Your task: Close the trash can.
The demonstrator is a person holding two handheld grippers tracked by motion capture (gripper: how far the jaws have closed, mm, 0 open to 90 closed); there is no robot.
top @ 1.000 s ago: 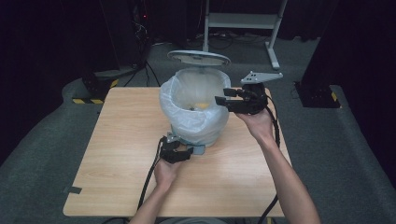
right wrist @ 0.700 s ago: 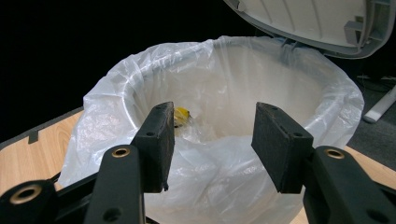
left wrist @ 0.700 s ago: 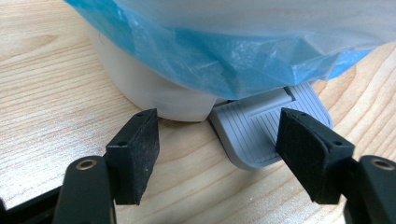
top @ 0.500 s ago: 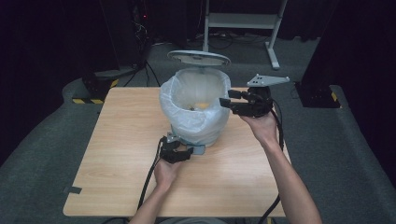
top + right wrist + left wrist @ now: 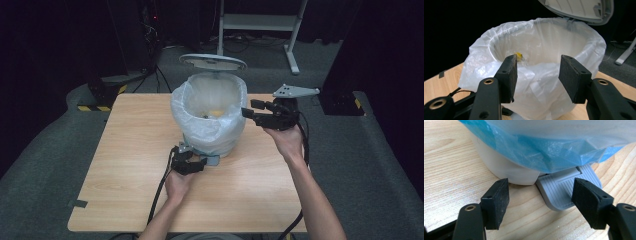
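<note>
My left gripper (image 5: pixel 192 162), low at centre of the high view, has its fingers (image 5: pixel 496 203) drawn as close as they go yet grasping nothing, one on each side of the grey pedal (image 5: pixel 566 191) of the bin (image 5: pixel 210 112). My right gripper (image 5: pixel 257 110), at centre right, has its fingers (image 5: pixel 574 77) parted and released just beside the white liner bag (image 5: pixel 536 82). The bin stands mid-tabletop (image 5: pixel 125 165), lid (image 5: pixel 212 61) raised, a yellow scrap (image 5: pixel 519 55) inside.
</note>
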